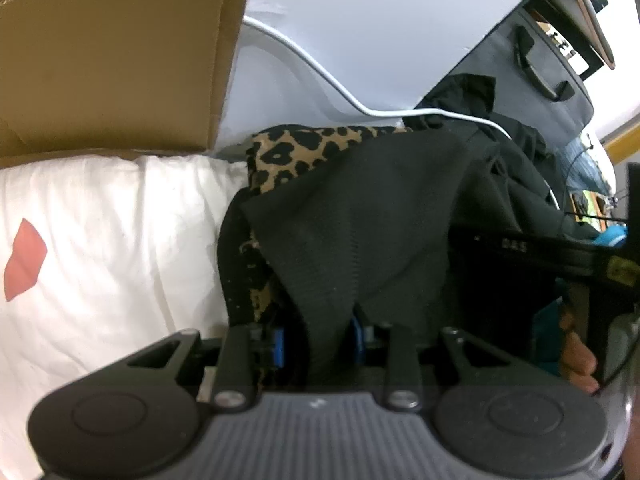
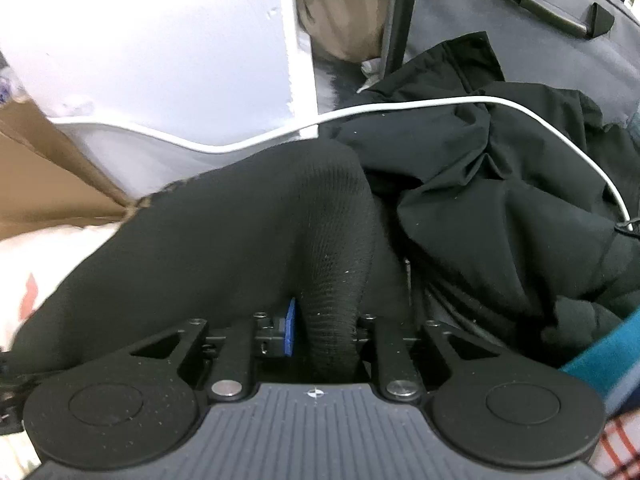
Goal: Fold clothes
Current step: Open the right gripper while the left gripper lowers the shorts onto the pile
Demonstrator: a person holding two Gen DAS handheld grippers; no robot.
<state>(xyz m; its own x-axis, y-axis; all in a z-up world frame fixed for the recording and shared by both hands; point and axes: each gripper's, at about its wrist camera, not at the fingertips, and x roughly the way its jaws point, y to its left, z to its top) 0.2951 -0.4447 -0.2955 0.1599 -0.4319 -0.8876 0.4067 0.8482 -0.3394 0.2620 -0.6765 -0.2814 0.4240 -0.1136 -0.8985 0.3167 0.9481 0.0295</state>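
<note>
The left tool (image 1: 320, 340) is clamped on a fold of the black knit garment (image 1: 360, 216), and the right tool (image 2: 324, 332) grips another bunched part of it. The garment hangs between them above a white pillow (image 1: 100, 248), covering a leopard-print cloth (image 1: 296, 152) beside a black jacket (image 2: 500, 184).

A pale wall (image 1: 380, 20) backs white bedding (image 1: 100, 260), with a cardboard box (image 1: 112, 60), a trailing white cable (image 1: 320, 72) and a grey suitcase (image 1: 540, 80) alongside.
</note>
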